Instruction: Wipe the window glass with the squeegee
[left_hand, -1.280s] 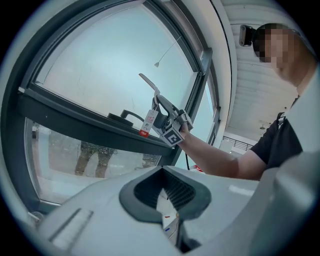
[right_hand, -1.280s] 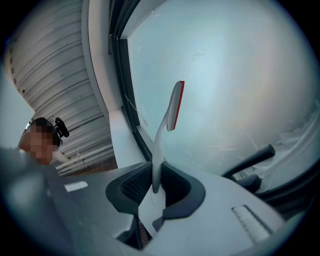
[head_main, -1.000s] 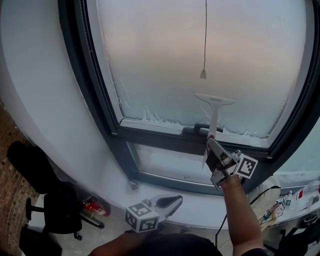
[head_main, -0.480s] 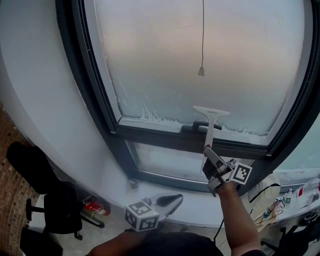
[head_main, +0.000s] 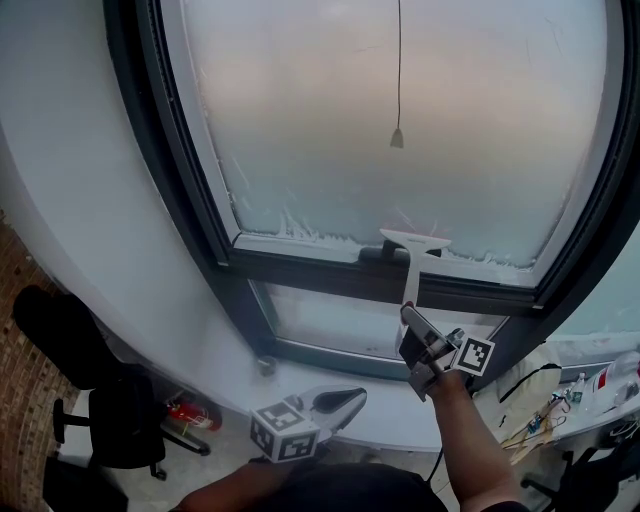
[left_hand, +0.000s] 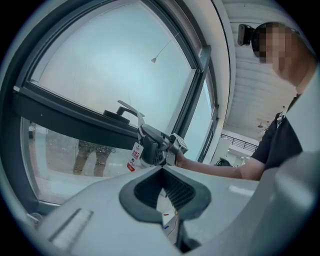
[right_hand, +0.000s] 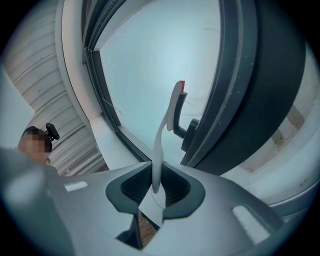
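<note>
Squeegee (head_main: 410, 268) (white) gripped by right gripper (head_main: 408, 318), low on glass (head_main: 300, 120).

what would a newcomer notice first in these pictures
The big hazy window glass fills the upper scene, with a pull cord hanging before it. At its lower edge sits the white squeegee, its handle clamped in the right hand-held gripper. The left hand-held gripper hangs empty at the head view's bottom.

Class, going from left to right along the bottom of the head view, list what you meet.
Black office chair → red object on the floor → left gripper → right gripper, clamped on the white plastic squeegee.
</note>
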